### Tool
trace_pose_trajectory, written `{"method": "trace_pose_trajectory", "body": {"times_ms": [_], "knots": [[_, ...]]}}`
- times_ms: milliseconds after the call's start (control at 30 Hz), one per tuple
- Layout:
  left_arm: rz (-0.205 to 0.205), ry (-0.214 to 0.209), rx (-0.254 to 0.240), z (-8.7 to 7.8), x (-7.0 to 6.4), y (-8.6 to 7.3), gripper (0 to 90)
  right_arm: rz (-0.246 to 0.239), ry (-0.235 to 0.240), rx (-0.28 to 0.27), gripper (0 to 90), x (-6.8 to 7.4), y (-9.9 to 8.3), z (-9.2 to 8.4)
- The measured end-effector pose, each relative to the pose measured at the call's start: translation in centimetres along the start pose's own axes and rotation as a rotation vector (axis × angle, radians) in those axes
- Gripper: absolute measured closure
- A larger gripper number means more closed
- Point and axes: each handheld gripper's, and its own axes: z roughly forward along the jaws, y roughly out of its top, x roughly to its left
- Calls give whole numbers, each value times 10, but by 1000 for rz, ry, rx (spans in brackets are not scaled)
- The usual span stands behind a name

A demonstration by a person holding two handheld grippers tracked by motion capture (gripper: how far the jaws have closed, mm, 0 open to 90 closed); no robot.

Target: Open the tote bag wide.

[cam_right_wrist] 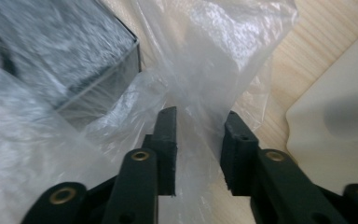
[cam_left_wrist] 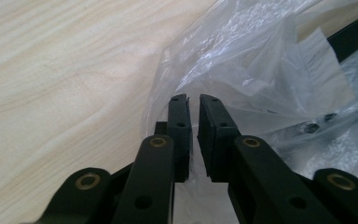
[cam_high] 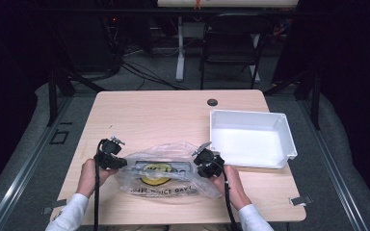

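A clear plastic bag (cam_high: 173, 153) with yellow and black print lies on the wooden table near its front edge, with a dark flat box (cam_high: 142, 168) inside it. My left gripper (cam_high: 124, 162) is at the bag's left end. In the left gripper view the bag (cam_left_wrist: 242, 60) has a fold of film lying in the narrow slit between the jaws of my left gripper (cam_left_wrist: 193, 100). My right gripper (cam_high: 197, 161) is at the bag's right end. Its jaws (cam_right_wrist: 200, 116) stand open around a strip of the bag (cam_right_wrist: 205, 56), and the box (cam_right_wrist: 74, 56) shows at the upper left.
A white plastic tray (cam_high: 250, 115) stands on the table's right half, just beyond my right gripper, and its corner (cam_right_wrist: 335, 126) shows in the right gripper view. A dark cable hole (cam_high: 212, 102) is at the table's far edge. A chair and a desk leg stand behind the table.
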Motion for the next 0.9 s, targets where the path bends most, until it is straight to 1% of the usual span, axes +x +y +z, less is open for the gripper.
{"method": "trace_pose_trajectory", "body": {"times_ms": [67,100,133,167,200,233,300,400,433,467,500,533,567,600,633,667,700,733,767,800,833,867,900], "knots": [[0,-9,-8,-2,0,-1,814,9,8,-23,641,-2,-1,-8],[2,-10,-3,-2,0,-1,814,22,20,-42,603,-3,-1,-11],[-2,-16,-7,-2,0,-2,814,20,33,-48,577,-4,-1,-17],[-2,-18,-6,-3,0,-2,814,21,38,-67,553,-5,-2,-22],[-1,-18,-5,-3,1,-2,815,21,36,-100,513,-4,-4,-33],[-5,-20,-8,-3,0,-2,815,21,36,-100,513,-4,-4,-33],[-4,-22,-10,-3,0,-2,813,23,35,-141,479,-1,-5,-45],[-4,-24,-15,-4,0,-1,804,-1,37,-205,459,8,-6,-62],[-4,-23,-14,-5,0,-1,803,-17,44,-226,456,13,-6,-66],[-4,-22,-17,-5,0,-1,801,-43,60,-244,456,18,-5,-70],[-6,-24,-19,-5,0,-1,799,-72,84,-248,453,24,-5,-72],[-4,-23,-20,-5,0,-1,799,-104,108,-237,452,31,-4,-72],[-4,-23,-19,-5,0,-1,798,-136,121,-226,444,38,-3,-69],[-3,-23,-18,-5,0,-1,797,-169,122,-203,416,45,-2,-65],[-3,-24,-19,-5,0,-2,797,-187,117,-177,384,51,-2,-59],[-5,-24,-20,-6,0,-2,797,-185,114,-162,366,55,-2,-52],[-8,-24,-19,-6,0,-2,797,-189,106,-136,361,57,-3,-45],[-7,-24,-20,-6,1,-3,797,-189,89,-109,373,57,-3,-39],[-7,-23,-19,-6,1,-3,798,-186,75,-90,409,57,-4,-34],[-7,-23,-19,-6,2,-3,799,-184,66,-70,485,55,-5,-31],[-8,-26,-16,-6,2,-3,800,-179,57,-62,577,53,-7,-29],[-8,-27,-16,-6,2,-3,801,-171,56,-60,644,50,-8,-28],[-8,-28,-16,-6,2,-3,803,-160,65,-64,728,48,-9,-28]]}}
